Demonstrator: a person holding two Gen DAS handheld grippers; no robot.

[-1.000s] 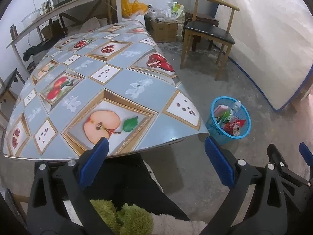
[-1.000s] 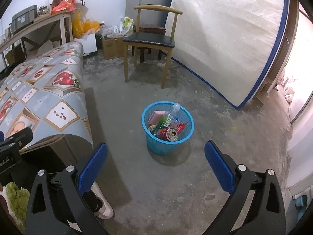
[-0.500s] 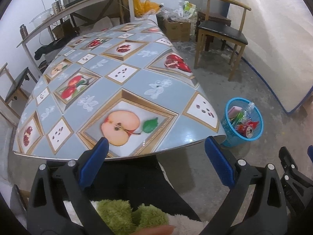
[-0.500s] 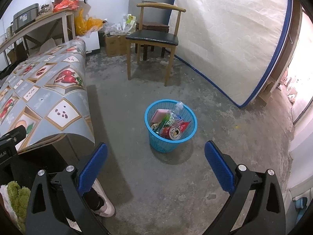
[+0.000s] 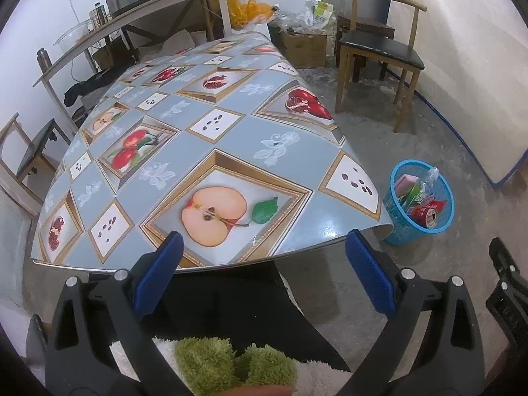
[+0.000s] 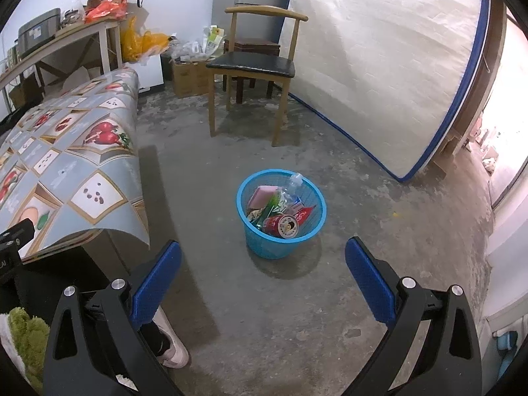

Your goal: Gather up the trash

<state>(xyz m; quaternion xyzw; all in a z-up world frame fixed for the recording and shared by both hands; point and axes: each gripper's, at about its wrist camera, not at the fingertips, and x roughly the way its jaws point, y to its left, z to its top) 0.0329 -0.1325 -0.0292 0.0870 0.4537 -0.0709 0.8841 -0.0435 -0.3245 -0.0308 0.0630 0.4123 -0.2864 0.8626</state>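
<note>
A blue mesh bin [image 6: 310, 231] stands on the concrete floor, holding several pieces of trash: a red can [image 6: 282, 226], a clear plastic bottle [image 6: 293, 183], a pink sponge [image 6: 261, 195] and wrappers. The same bin [image 5: 394, 206] shows right of the table in the left wrist view. My right gripper [image 6: 263, 272] hangs open above the floor, short of the bin, nothing between its fingers. My left gripper [image 5: 264, 272] is open over the near edge of the table [image 5: 198, 151], also holding nothing. The tablecloth with fruit pictures carries no loose items.
A wooden chair [image 6: 255, 62] stands beyond the bin, a mattress [image 6: 379, 66] leans on the right wall. A cluttered side bench [image 5: 132, 16] and cardboard boxes [image 5: 305, 44] line the back. A person's shoe [image 6: 171, 351] and dark trouser leg lie below the grippers.
Both views have shifted slightly: the table and bin sit a bit further right and lower in the left view. Both grippers stay open and hold nothing.
</note>
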